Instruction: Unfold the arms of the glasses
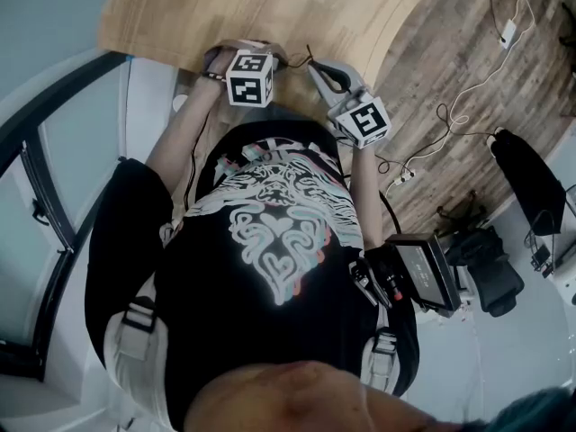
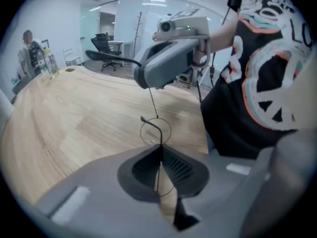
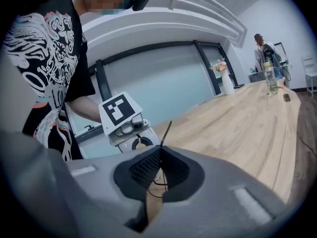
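thin wire glasses (image 2: 157, 129) hang just above the near edge of a pale wooden worktop (image 2: 74, 118), held between both tools. the left gripper (image 2: 159, 148) has its fingers pressed together on the frame beside a round lens. the right gripper (image 3: 159, 150) fingers pinch a slim arm. probably best: keep the frame steady and swing the arm outward slowly, without twisting the hinge.

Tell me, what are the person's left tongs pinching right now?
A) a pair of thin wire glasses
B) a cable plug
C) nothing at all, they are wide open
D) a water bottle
A: in the left gripper view the left tongs are closed on the wire glasses, with a round lens rim showing just above them.
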### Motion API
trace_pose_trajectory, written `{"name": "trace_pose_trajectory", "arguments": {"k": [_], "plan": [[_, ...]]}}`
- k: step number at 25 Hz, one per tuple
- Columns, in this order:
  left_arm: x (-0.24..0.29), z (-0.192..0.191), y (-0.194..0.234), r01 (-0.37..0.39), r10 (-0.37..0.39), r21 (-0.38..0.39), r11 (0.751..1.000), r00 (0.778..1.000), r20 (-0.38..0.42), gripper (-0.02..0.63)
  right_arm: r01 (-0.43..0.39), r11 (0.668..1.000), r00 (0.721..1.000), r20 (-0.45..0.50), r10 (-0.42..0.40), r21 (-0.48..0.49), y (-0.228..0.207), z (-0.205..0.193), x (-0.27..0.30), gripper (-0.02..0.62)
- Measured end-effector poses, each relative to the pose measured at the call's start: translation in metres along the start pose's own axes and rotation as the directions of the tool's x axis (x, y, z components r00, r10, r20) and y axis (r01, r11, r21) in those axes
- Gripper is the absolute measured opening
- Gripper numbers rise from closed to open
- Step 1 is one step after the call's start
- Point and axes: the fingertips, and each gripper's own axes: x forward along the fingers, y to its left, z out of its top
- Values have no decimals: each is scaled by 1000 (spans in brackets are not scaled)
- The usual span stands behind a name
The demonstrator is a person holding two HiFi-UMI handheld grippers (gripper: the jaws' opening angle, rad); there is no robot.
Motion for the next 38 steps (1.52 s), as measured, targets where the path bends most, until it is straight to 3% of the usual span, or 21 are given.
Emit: {"name": "trace_pose_trajectory", "arguments": {"k": [8,17,20,24,29,32,34,38], "plan": [[-7,6,0,34,-27,-77,996,995,92,-3,29,999,999,13,-30,39,-9,-6,-8,-1],[-28,19,6,66,-24,-178,982,973,229,-5,38,996,998,54,-42,82,-12,2,-18,0],[-36,23,0,84,-23,-202,976,958,287,-5,39,996,997,62,-45,86,-8,5,-20,-2],[-62,35,-11,107,-5,-238,965,920,392,-5,44,994,996,79,-52,101,5,11,-29,0],[-75,47,-2,135,33,-281,950,854,520,-5,59,989,991,113,-75,138,-4,17,-40,0],[-89,54,0,169,52,-301,939,793,607,-5,72,983,985,144,-97,170,-8,22,-47,0],[-102,59,2,208,66,-312,927,729,682,-5,72,977,979,171,-107,198,-11,28,-52,0],[-130,65,8,280,131,-342,897,572,810,-5,67,972,968,222,-118,227,-10,40,-64,0]]}}
